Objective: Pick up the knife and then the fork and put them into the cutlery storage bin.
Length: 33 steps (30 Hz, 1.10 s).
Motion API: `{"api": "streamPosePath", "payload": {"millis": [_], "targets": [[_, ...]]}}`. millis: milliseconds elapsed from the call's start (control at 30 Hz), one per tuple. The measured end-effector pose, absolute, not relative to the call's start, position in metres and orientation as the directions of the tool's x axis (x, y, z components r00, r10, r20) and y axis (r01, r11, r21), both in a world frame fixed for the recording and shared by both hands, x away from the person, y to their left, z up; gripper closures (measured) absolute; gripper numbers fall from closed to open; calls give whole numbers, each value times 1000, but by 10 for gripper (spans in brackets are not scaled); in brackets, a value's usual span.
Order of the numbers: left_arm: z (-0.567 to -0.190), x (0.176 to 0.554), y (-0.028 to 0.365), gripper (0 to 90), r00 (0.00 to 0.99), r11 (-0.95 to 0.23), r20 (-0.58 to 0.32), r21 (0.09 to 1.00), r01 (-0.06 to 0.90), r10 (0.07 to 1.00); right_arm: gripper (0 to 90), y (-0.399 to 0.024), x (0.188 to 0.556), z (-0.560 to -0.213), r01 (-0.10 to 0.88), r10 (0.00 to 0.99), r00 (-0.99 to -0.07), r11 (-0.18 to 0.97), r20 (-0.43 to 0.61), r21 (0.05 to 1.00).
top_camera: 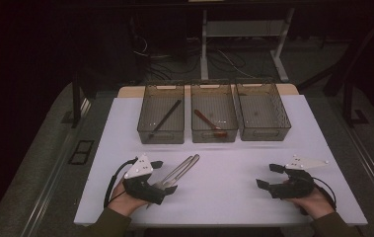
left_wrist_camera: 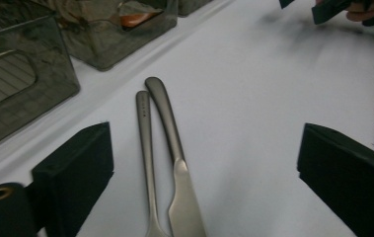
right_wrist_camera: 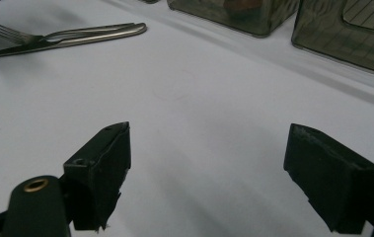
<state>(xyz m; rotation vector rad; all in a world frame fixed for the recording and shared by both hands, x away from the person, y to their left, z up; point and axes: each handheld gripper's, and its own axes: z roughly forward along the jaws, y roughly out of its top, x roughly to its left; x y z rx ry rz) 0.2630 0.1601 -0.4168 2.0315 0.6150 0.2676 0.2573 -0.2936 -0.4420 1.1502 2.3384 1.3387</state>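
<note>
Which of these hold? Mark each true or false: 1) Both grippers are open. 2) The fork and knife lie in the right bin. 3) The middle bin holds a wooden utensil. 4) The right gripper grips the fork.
1) True: the left gripper and right gripper both stand open.
2) False: the fork and knife lie on the white table, between the left gripper's jaws.
3) True: the middle bin holds a wooden utensil.
4) False: it holds nothing.

Steel fork (left_wrist_camera: 146, 148) and knife (left_wrist_camera: 174, 163), side by side, touching, flat on white table (top_camera: 234, 187)
</note>
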Motion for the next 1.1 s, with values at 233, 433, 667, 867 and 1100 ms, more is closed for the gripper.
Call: {"api": "streamPosePath", "payload": {"millis": [233, 433, 667, 867, 1100], "targets": [[-412, 274, 154, 339, 847, -419, -59, 849, 321, 528, 183, -292, 257, -442, 521, 713, -677, 288, 183, 804], [-417, 289, 145, 595, 840, -448, -64, 823, 350, 539, 183, -291, 257, -442, 522, 710, -679, 291, 185, 802], [-420, 300, 134, 815, 827, -496, -62, 774, 393, 559, 183, -290, 258, -442, 521, 709, -681, 293, 183, 802], [-428, 314, 124, 891, 826, -544, -58, 727, 420, 560, 183, -291, 257, -442, 521, 709, -681, 291, 185, 802], [-435, 321, 112, 891, 831, -609, -29, 666, 430, 555, 183, -291, 257, -442, 520, 708, -682, 291, 185, 803]]}}
